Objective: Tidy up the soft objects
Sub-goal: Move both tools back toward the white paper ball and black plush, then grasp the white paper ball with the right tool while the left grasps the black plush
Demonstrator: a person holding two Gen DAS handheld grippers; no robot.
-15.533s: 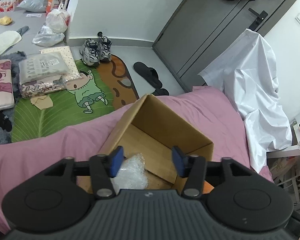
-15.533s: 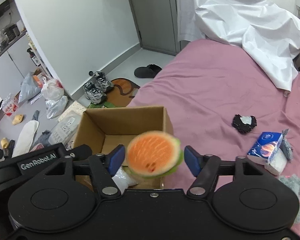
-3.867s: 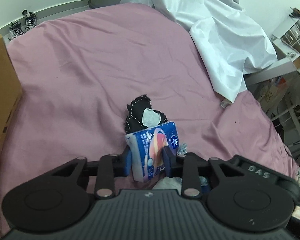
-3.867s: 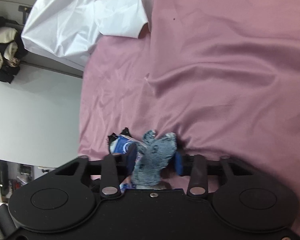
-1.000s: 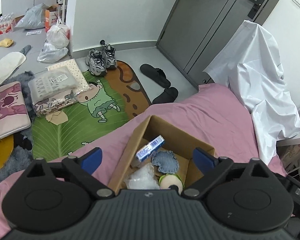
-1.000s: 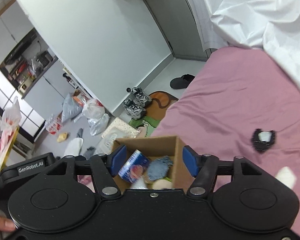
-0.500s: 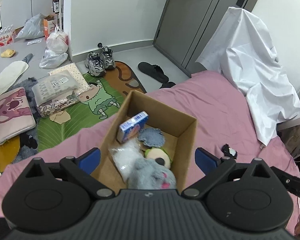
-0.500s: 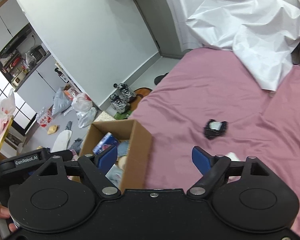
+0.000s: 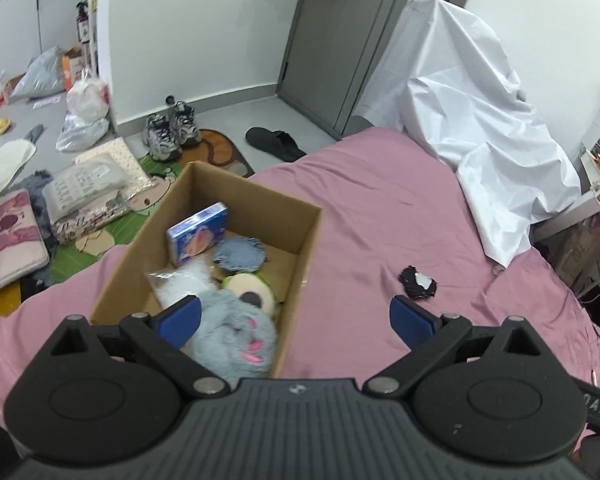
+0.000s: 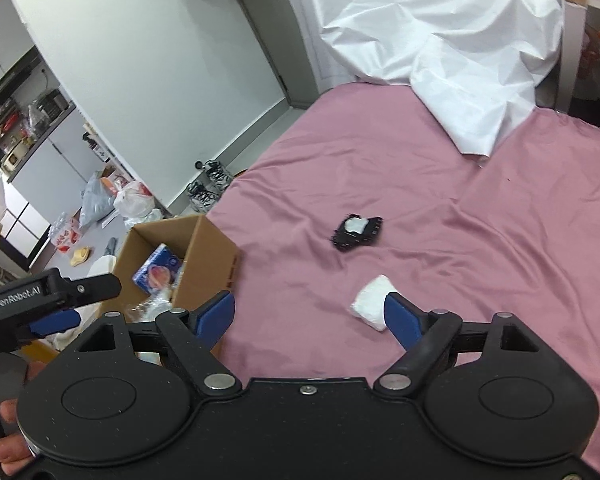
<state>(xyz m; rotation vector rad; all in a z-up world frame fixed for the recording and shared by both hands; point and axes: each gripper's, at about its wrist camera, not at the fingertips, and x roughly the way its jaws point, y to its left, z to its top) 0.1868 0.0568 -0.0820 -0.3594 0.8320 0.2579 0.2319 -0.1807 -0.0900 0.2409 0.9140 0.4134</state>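
Your left gripper [image 9: 294,316] spread wide and empty, cardboard box [image 9: 307,240] of soft items centre frame, your right gripper [image 10: 309,313] wide, empty, white pouch [image 10: 370,302] just beside its right finger, black pouch [image 10: 357,231] mid-frame on pink sheet [image 10: 480,264].
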